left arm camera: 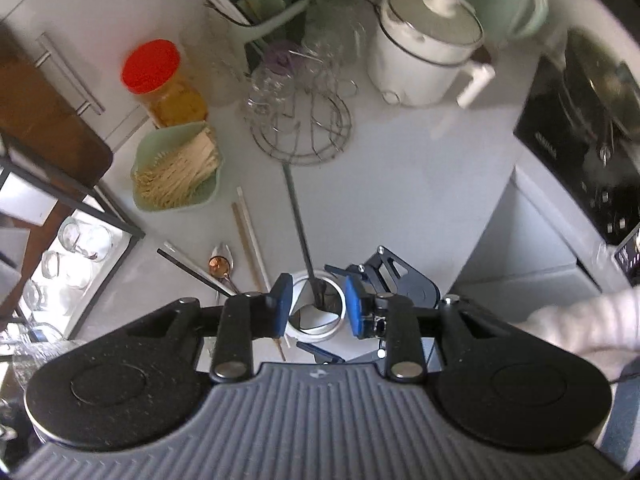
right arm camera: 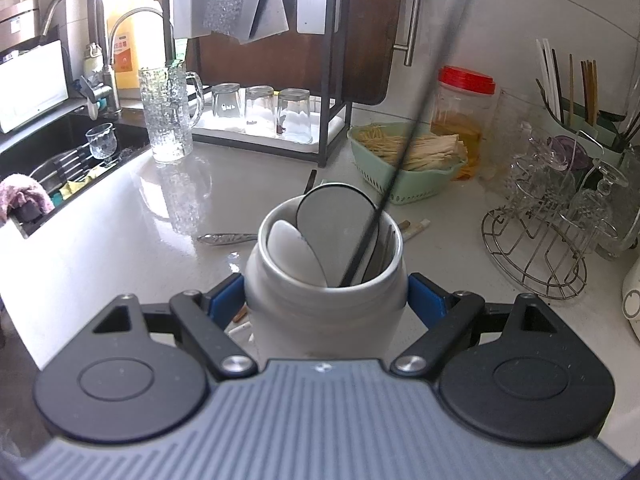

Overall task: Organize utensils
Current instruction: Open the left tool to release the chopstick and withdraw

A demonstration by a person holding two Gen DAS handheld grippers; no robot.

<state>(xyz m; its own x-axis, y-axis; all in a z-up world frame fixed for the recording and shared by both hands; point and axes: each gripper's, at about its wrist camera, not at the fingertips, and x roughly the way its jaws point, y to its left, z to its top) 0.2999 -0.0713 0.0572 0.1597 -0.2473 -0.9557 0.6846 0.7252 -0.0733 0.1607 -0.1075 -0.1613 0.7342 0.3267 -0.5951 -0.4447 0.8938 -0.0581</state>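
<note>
A white utensil jar (right arm camera: 320, 280) stands on the counter with my right gripper (right arm camera: 326, 300) shut on its sides. Inside are a round flat spatula (right arm camera: 336, 224), a white spoon (right arm camera: 292, 248) and a long dark-handled utensil (right arm camera: 400, 160) that leans up and to the right. In the left wrist view the jar's rim (left arm camera: 316, 334) lies straight below my left gripper (left arm camera: 318, 308), which is open. The dark handle (left arm camera: 298, 216) rises between its blue pads (left arm camera: 282, 304) without touching them. Loose chopsticks (left arm camera: 250, 236) and a metal spoon (left arm camera: 220, 264) lie on the counter left of the jar.
A green basket of sticks (left arm camera: 176, 168), a red-lidded jar (left arm camera: 154, 68), a wire glass rack (left arm camera: 304, 120) and a white pot (left arm camera: 424, 56) stand behind. A stove (left arm camera: 580, 140) is at right. A sink (right arm camera: 60, 160), glass pitcher (right arm camera: 168, 112) and chopstick caddy (right arm camera: 580, 100) line the edges.
</note>
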